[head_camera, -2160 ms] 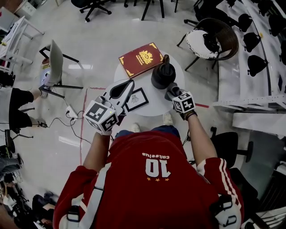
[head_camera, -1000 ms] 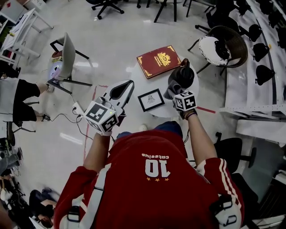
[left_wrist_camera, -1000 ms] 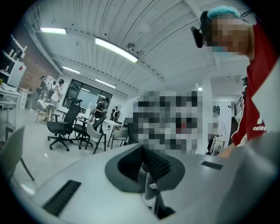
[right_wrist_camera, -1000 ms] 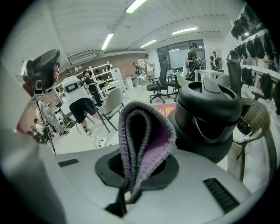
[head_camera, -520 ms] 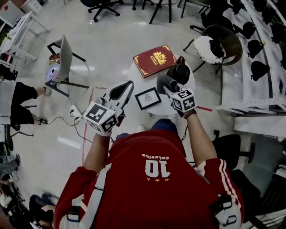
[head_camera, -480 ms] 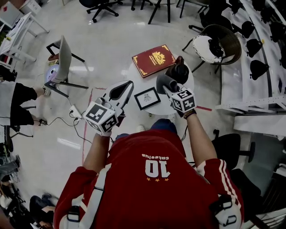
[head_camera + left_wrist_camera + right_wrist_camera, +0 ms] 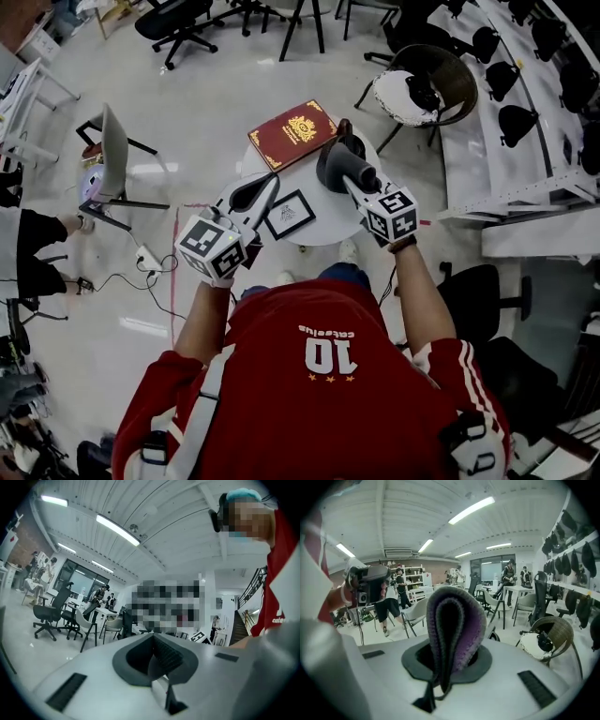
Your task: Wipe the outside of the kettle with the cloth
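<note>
cloth (image 7: 451,629), now raised: folded grey-purple loop

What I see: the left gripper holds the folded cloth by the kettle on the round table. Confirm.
Not the left: the right gripper holds the folded cloth by the kettle on the round table, as the right gripper view shows.

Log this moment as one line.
right gripper: shut on cloth | cloth: at kettle, contact unclear | left gripper: shut, empty
</note>
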A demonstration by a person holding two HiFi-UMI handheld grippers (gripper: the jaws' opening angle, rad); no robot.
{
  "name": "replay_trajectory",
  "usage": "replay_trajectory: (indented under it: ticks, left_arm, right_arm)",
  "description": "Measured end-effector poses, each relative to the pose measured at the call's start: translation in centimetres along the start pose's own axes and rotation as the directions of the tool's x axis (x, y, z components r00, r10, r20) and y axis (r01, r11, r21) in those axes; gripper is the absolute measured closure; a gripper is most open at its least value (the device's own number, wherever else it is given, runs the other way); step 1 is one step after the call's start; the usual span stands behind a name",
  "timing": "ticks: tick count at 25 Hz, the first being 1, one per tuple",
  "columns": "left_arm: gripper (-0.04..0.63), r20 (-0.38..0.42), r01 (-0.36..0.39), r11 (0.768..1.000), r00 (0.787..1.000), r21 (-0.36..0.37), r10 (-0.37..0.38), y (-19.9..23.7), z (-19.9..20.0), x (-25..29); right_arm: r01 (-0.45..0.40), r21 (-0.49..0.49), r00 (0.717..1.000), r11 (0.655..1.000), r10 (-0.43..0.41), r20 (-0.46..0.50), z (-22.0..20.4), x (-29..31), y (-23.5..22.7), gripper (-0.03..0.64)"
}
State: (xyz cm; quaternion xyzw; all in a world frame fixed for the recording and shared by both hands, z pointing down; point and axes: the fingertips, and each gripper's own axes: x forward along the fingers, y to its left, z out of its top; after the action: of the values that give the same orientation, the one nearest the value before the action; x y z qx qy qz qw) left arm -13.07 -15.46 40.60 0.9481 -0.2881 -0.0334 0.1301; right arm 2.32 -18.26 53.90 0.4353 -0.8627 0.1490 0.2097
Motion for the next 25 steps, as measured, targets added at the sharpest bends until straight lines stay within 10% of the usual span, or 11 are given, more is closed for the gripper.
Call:
replay_trajectory:
  ticks: [25]
  left_arm:
    - [0.589,-0.055,0.033,0.999,0.998,0.018,-0.032,-3.1,-0.2,18.6]
  right_arm:
    - [0.025,0.062,0.999,0.998,-0.027,0.031,-2.1,-4.6,-17.9,0.572]
